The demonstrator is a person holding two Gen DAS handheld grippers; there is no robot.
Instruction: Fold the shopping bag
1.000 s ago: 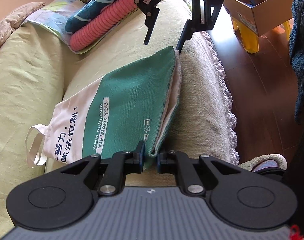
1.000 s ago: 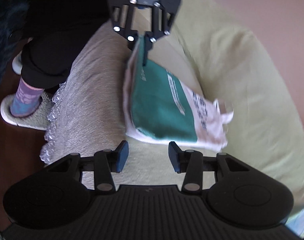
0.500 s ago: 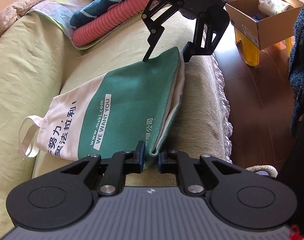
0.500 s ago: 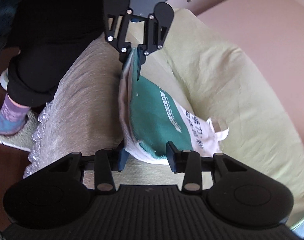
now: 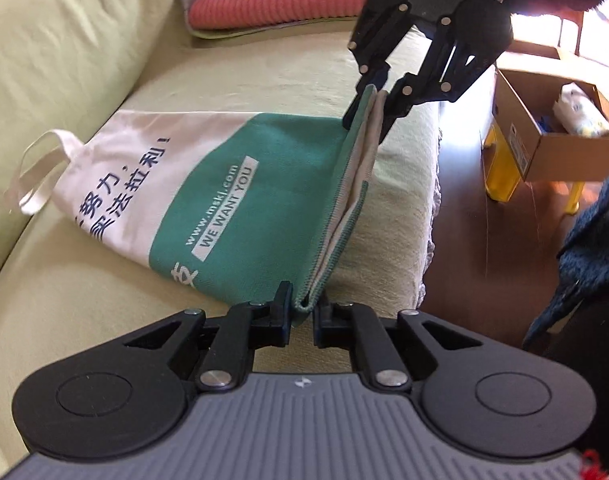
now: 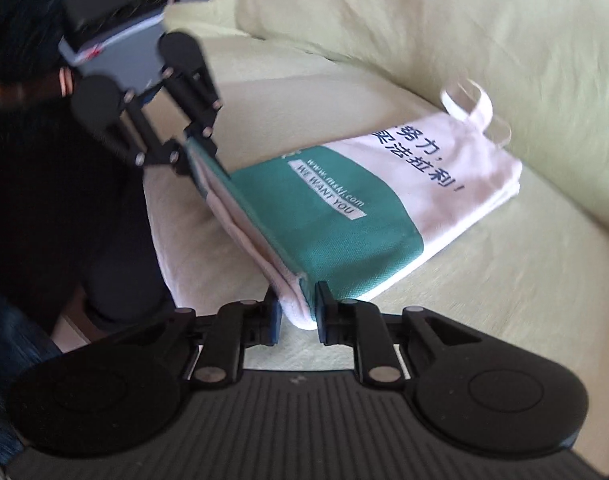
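Observation:
The shopping bag (image 5: pixel 264 168) is a folded canvas tote, green at one end and white with dark print at the other. It lies on a yellow-green sofa seat (image 5: pixel 104 300), its handle loop (image 5: pixel 36 172) toward the backrest. My left gripper (image 5: pixel 303 312) is closing, with the near green corner pinched between its pads. My right gripper (image 6: pixel 298 312) is also closing, and the other green corner fills the gap between its pads. Each wrist view shows the other gripper: the right gripper (image 5: pixel 368 100) and the left gripper (image 6: pixel 192 152). The green edge of the bag (image 6: pixel 336 220) hangs taut between them, raised off the seat.
Folded pink and teal textiles (image 5: pixel 280 0) are stacked at the seat's far end. A cardboard box (image 5: pixel 544 136) sits on a yellow stool over a wooden floor beside the sofa. A person's dark-clothed legs (image 6: pixel 84 200) stand at the seat's front edge.
The right gripper came down over the bag's free green corner and narrowed onto it. Both grippers rolled and rose, lifting the green edge off the seat.

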